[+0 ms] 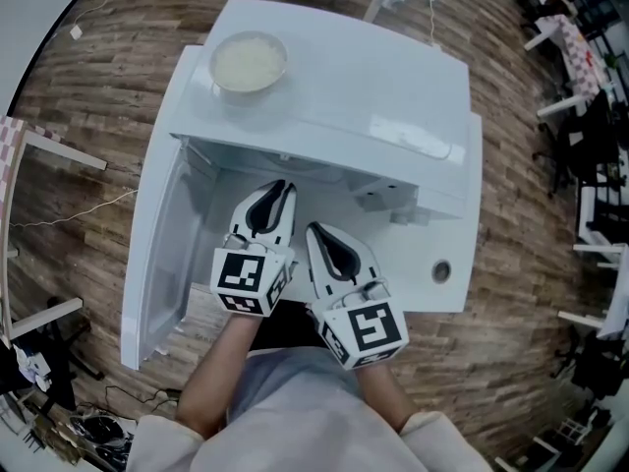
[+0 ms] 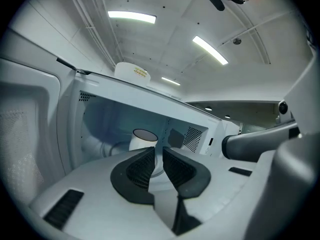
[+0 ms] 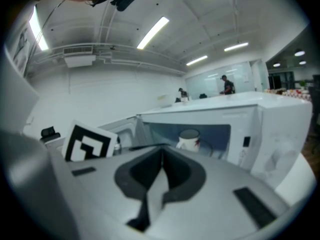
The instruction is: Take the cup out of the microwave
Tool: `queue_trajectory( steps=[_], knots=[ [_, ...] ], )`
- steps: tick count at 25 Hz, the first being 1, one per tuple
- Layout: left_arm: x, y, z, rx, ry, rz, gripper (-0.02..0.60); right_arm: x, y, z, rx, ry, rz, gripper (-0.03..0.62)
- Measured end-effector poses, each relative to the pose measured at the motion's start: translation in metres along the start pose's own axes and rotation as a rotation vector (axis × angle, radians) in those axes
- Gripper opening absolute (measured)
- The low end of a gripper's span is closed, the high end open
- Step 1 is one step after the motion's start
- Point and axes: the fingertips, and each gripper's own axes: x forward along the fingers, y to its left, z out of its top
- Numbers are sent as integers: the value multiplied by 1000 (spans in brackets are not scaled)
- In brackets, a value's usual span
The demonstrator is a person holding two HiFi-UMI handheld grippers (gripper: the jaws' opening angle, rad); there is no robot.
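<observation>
My left claw (image 2: 159, 153) stands barely parted, with nothing between its jaws. My right claw (image 3: 162, 151) is closed and empty. The door (image 1: 157, 234) is open. The cup (image 2: 141, 140) sits ahead of the left claw, inside the microwave (image 1: 373, 77), not yet gripped.

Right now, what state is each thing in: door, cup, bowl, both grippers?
Microwave door: swung wide open.
Cup: upright inside the microwave, not gripped.
Bowl: upright on the microwave's top.
Left gripper: jaws slightly apart, empty.
Right gripper: jaws together, empty.
</observation>
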Motion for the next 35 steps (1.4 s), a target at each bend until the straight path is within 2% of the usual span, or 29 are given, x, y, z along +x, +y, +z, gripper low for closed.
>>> queue_trajectory(
  steps=[8,12,27,35],
  knots=[
    [11,12,-12,-3,22,18,107,4,-2,-8,2,27,-12,23],
    [21,22,-18,7,24,47,112,6,-2,-12,1,41,-14,23],
    [58,45,-33,13,77,66,174,11,-19,-18,16,68,-54,23],
    [68,51,-35,15,79,65,183,13,-23,-26,23,90,-64,23]
  ],
)
